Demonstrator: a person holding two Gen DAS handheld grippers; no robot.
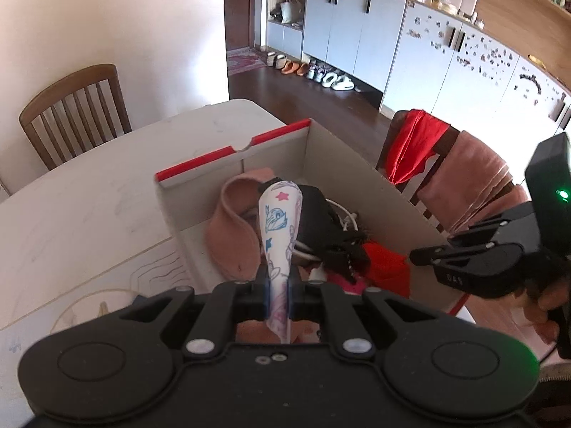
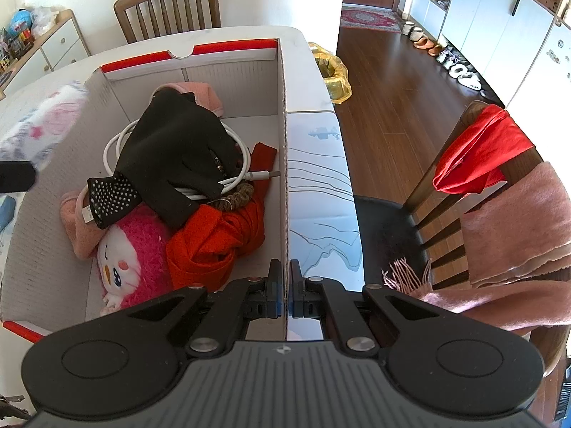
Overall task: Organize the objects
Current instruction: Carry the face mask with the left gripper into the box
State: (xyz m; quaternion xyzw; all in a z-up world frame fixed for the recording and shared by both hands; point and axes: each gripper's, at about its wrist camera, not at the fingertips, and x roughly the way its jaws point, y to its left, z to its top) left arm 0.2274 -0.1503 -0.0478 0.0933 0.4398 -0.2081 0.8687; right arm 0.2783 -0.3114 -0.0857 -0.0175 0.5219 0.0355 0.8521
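A white cardboard box with red rims (image 1: 232,149) (image 2: 228,71) stands on the table. Inside lie a black glove (image 2: 171,149), a white cable (image 2: 114,146), a red cloth (image 2: 217,239), a pink plush toy (image 2: 132,260) and a pink cloth (image 1: 232,228). My left gripper (image 1: 278,296) is shut on a white printed cloth with cartoon figures (image 1: 280,221), held over the box's near end. My right gripper (image 2: 284,285) is shut on the box's right wall (image 2: 284,164), pinching its top edge; it also shows in the left wrist view (image 1: 421,255).
The white table (image 1: 89,192) carries the box. A wooden chair (image 1: 75,114) stands at the far side. Another chair (image 2: 499,192) at the right is draped with a red cloth and a pink scarf. A yellow-lined bin (image 2: 332,75) stands on the wood floor.
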